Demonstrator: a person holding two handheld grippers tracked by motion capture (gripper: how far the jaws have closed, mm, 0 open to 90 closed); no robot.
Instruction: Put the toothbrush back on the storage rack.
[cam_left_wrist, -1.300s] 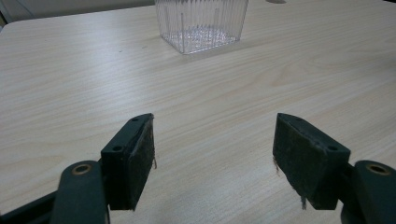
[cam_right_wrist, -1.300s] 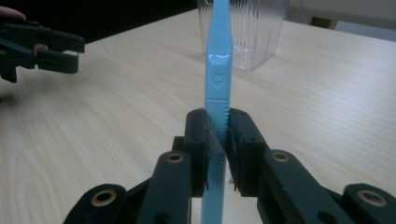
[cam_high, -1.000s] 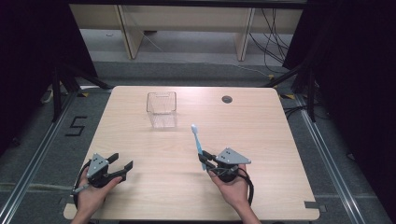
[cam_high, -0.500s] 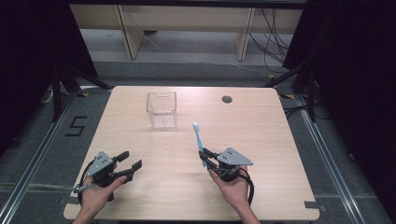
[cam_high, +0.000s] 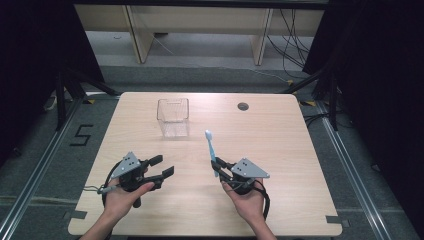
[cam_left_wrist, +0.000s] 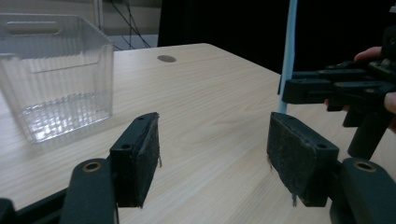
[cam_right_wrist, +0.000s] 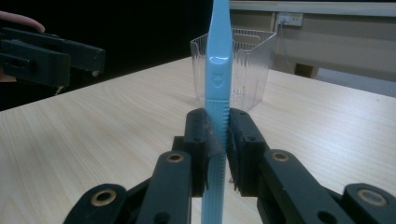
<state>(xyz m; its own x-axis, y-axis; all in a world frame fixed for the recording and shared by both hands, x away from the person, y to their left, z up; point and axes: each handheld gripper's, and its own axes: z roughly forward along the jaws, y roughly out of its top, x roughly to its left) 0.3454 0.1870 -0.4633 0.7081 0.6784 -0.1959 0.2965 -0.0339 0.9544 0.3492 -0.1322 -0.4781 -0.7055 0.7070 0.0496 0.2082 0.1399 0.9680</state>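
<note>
Toothbrush (cam_high: 211, 150) | upright, head up | clamped in right hand-held gripper (cam_high: 223, 172)

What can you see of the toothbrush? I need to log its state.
The toothbrush is light blue plastic, slim, with a ribbed grip on its lower handle and a small embossed mark above that. Its white-bristled head is at the top. It stands nearly upright, clamped at the lower handle by the right claw, above the table's near middle. Only the pads touch it. The clear box stands apart behind it.
</note>
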